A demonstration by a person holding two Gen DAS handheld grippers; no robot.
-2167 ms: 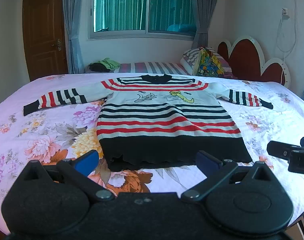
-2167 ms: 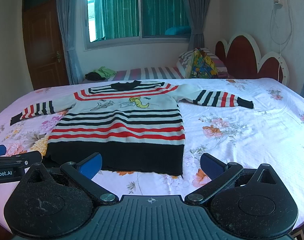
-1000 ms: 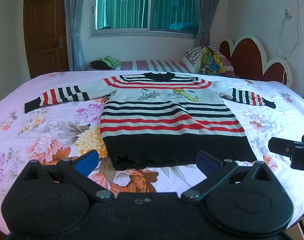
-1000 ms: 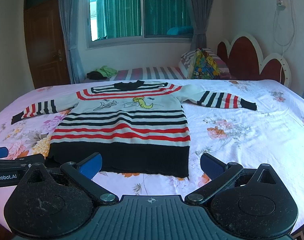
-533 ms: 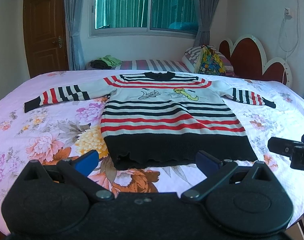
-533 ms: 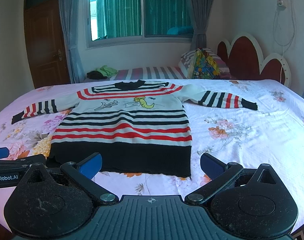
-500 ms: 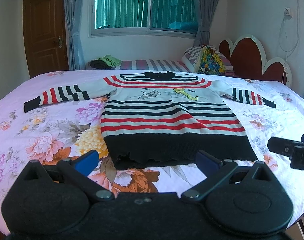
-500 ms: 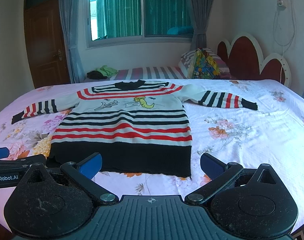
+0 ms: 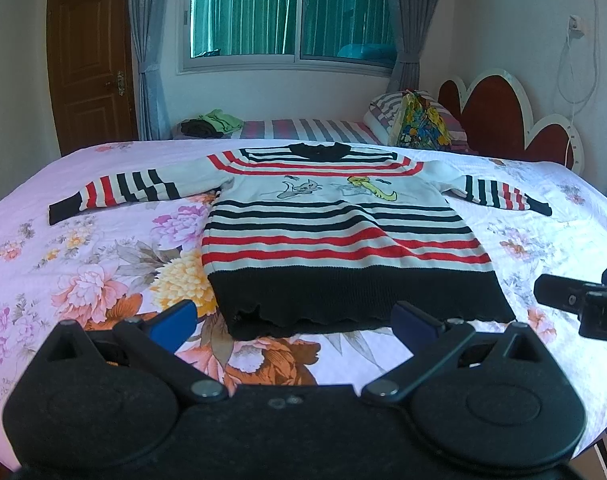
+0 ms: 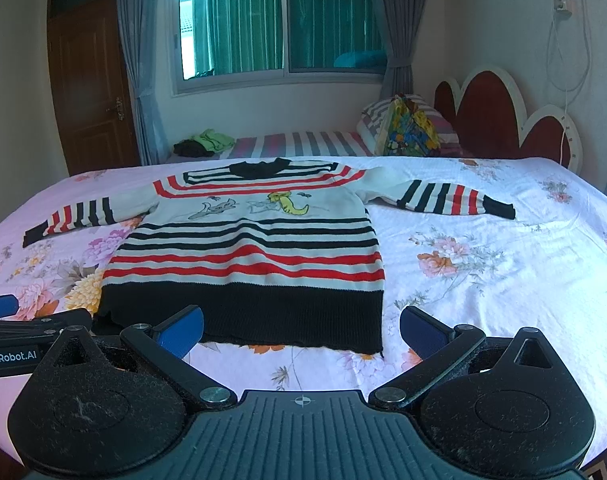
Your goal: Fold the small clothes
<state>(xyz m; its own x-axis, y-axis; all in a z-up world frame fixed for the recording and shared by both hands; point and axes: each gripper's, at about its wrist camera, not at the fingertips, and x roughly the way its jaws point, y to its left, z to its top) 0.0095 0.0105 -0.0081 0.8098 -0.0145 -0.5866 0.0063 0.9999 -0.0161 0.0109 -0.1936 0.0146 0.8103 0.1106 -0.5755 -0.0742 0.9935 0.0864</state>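
Observation:
A small knitted sweater (image 9: 335, 232) (image 10: 255, 248) with red, black and white stripes, a black hem and cartoon figures on the chest lies flat, face up, on the bed with both sleeves spread out sideways. My left gripper (image 9: 293, 324) hovers open just before the hem's left part, nothing between its blue fingers. My right gripper (image 10: 301, 330) is open too, in front of the hem's right corner and holding nothing. Each gripper shows at the edge of the other's view.
The bed (image 10: 483, 264) carries a pink and white floral sheet. Behind it stands a second bed with a striped cover (image 9: 311, 130), a colourful bag (image 9: 419, 128), folded green and dark clothes (image 9: 209, 124) and a red headboard (image 9: 499, 116). A wooden door (image 9: 91, 64) is at the back left.
Both grippers have drifted slightly forward and leftward relative to the sweater since the earliest frames; over the last half second almost nothing has moved. Both stay open.

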